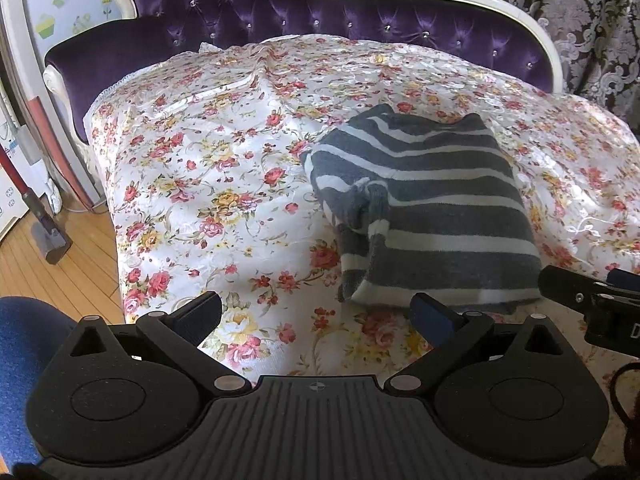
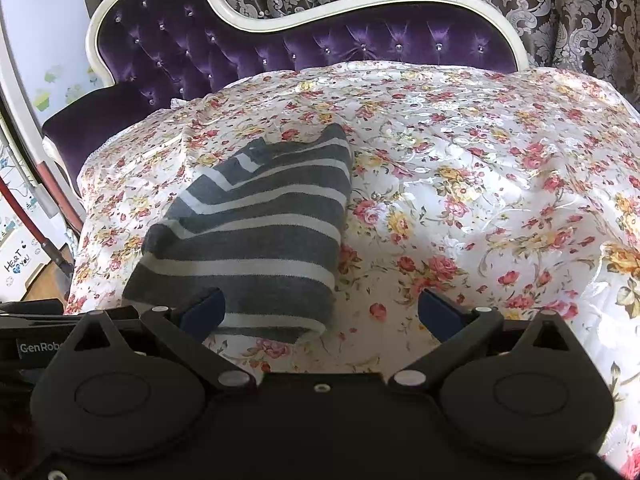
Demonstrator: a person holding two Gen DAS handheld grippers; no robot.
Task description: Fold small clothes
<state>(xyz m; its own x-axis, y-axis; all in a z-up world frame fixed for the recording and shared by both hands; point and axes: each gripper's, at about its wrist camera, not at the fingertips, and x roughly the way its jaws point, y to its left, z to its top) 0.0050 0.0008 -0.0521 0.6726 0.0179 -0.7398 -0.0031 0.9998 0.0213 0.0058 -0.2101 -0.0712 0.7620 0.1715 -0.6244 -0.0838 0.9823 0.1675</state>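
Showing only leftward: vacuum (image 1: 40, 216)

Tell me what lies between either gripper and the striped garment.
Nothing visible. Only bare floral cover separates the open left gripper from the striped garment, which lies just ahead and to its right. The right gripper, also open, already has one finger at the garment's near edge.
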